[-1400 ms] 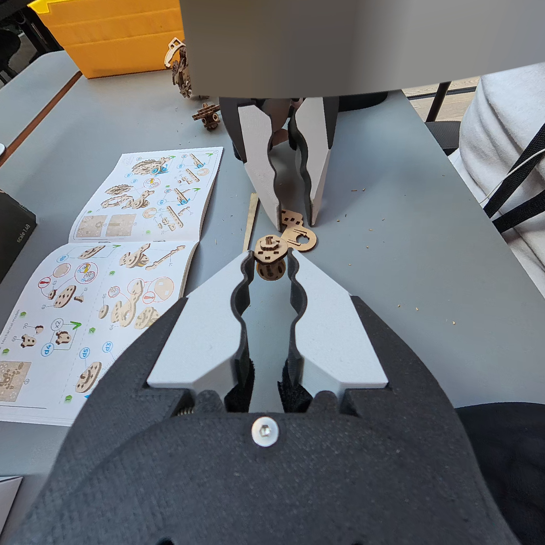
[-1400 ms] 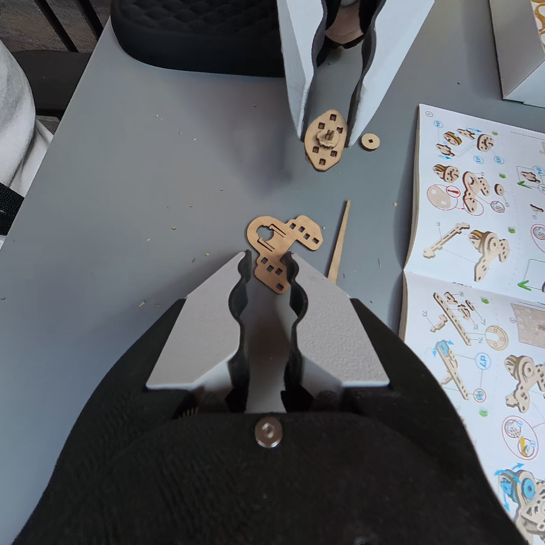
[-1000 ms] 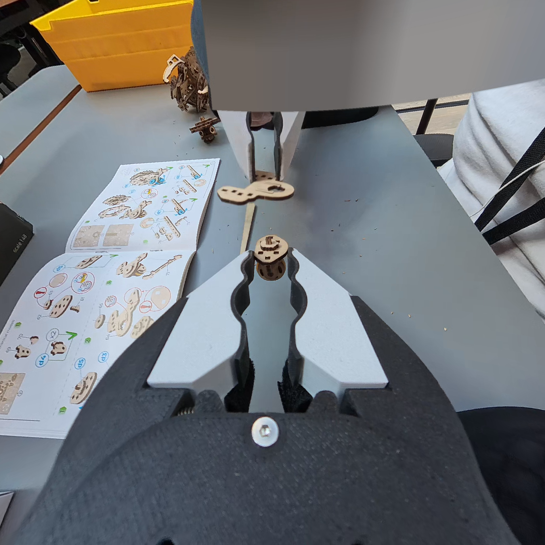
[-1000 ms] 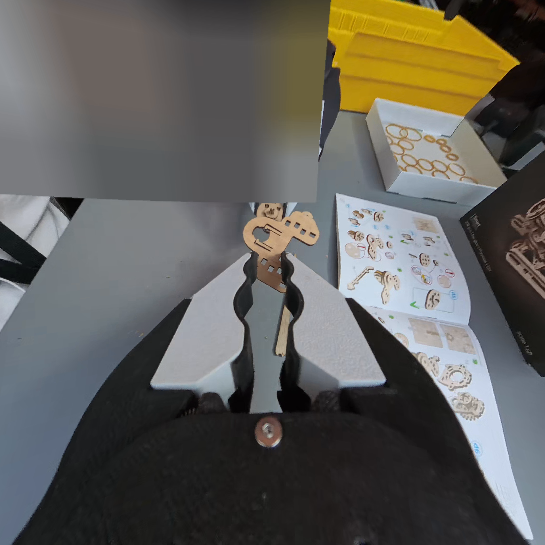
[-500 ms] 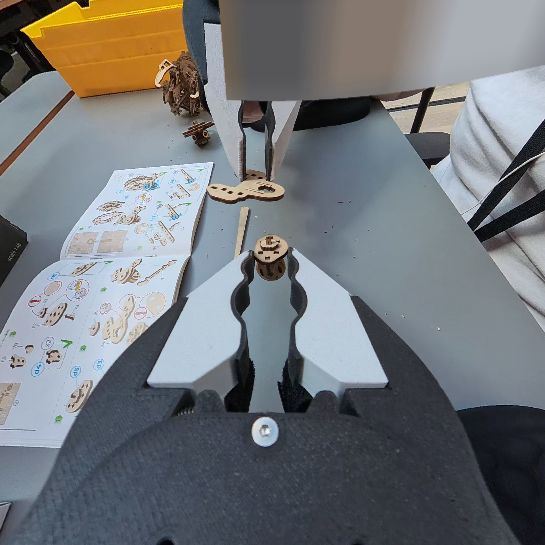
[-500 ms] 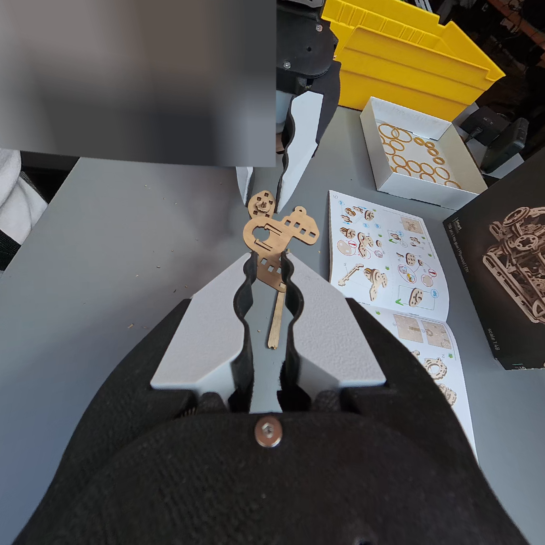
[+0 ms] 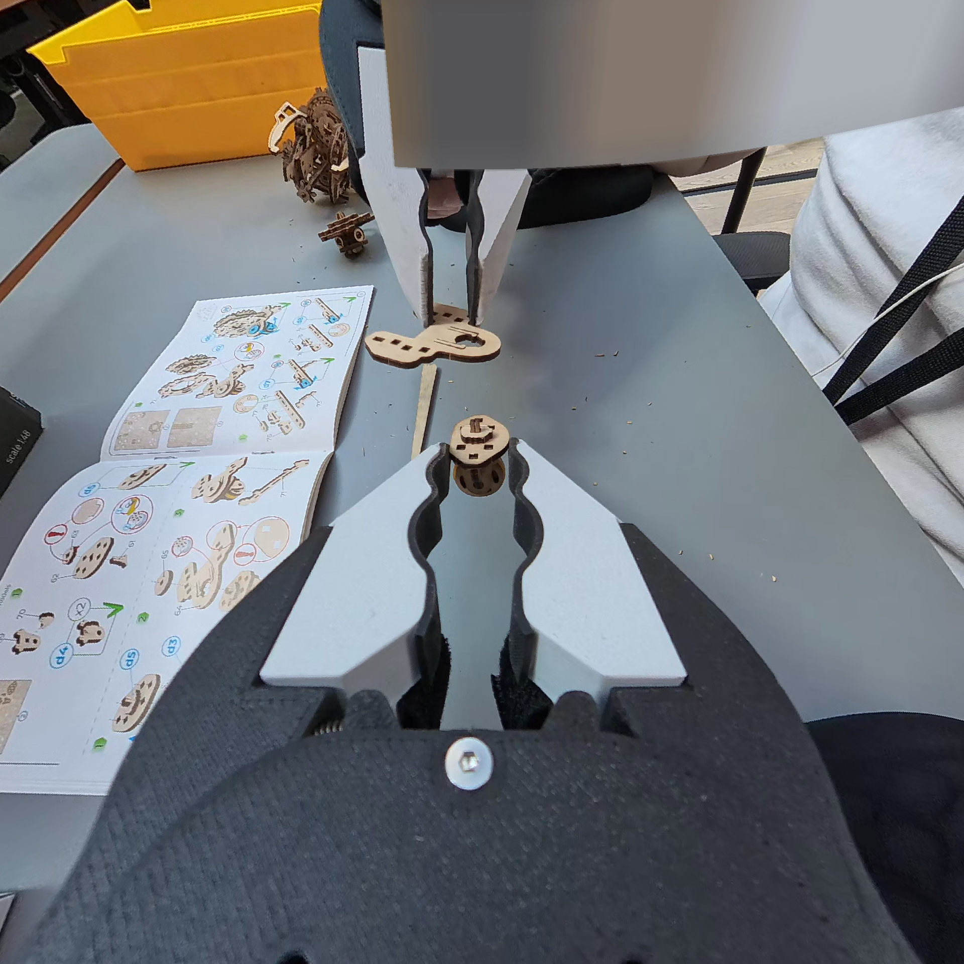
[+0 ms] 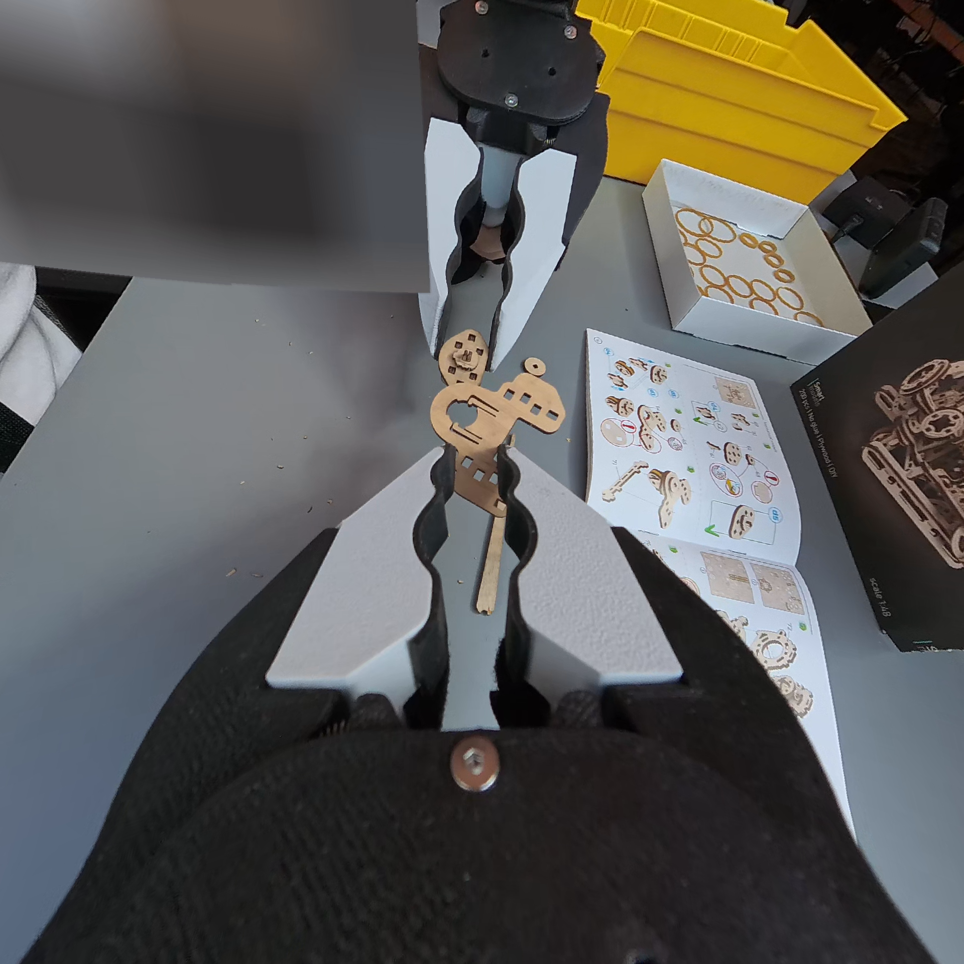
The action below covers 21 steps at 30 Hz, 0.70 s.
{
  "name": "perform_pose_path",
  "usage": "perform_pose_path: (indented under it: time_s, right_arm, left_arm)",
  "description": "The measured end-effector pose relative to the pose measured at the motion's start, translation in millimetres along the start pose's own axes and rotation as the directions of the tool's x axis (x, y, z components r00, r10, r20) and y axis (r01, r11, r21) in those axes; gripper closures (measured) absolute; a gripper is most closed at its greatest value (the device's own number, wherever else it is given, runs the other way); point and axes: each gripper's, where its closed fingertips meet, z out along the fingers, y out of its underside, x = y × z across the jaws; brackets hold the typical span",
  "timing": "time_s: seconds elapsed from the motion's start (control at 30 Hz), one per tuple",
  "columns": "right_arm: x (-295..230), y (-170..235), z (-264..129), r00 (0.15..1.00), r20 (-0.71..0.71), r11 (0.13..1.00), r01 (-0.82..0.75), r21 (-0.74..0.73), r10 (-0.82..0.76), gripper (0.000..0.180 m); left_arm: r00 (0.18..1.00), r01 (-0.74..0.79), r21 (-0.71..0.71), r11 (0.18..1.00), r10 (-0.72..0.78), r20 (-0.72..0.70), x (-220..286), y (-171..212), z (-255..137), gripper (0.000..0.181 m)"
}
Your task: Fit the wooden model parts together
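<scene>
- Left gripper (image 7: 479, 453): clenched on a small oval wooden disc assembly (image 7: 478, 442), a slotted plate with a little toothed hub on top and a second round piece under it. Held clear of the grey table (image 7: 652, 469).
- Right gripper (image 8: 472, 459): clenched on the slotted end of a flat curved wooden plate (image 8: 490, 417). The plate has a round cut-out at one end and square holes along its arm, and is lifted above the table.
- The two held parts face each other. In the right wrist view the disc assembly sits just beyond the plate's round end; whether they touch cannot be told.
- A thin wooden stick (image 8: 491, 561) lies flat on the table beneath the plate.
- A small wooden washer (image 8: 535, 366) lies near the open instruction booklet (image 8: 694, 469).
- A white tray of wooden rings (image 8: 740, 261) stands beyond the booklet, with yellow bins (image 8: 730, 88) behind it.
- A built wooden model cluster (image 7: 313, 151) rests at the table's far end in the left wrist view.
</scene>
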Motion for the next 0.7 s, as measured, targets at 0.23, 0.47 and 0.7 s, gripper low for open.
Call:
perform_pose_path:
  time_s: [0.23, 0.47, 0.7]
  right_arm:
    - [-1, 1, 0, 1.000, 0.003, 1.000, -0.001, -0.003, 0.001, 0.165]
    - [-3, -1, 2, 1.000, 0.009, 1.000, 0.002, 0.007, -0.002, 0.165]
    - [-16, -18, 12, 0.996, 0.068, 0.997, 0.057, 0.054, -0.061, 0.165]
  left_arm:
    - [1.000, 0.000, -0.001, 1.000, 0.000, -0.004, 1, 0, 0, 0.160]
    - [1.000, -0.003, -0.008, 1.000, 0.002, -0.011, 2, 1, 1, 0.160]
    - [0.999, -0.038, 0.011, 0.999, 0.038, -0.033, 12, -9, 7, 0.160]
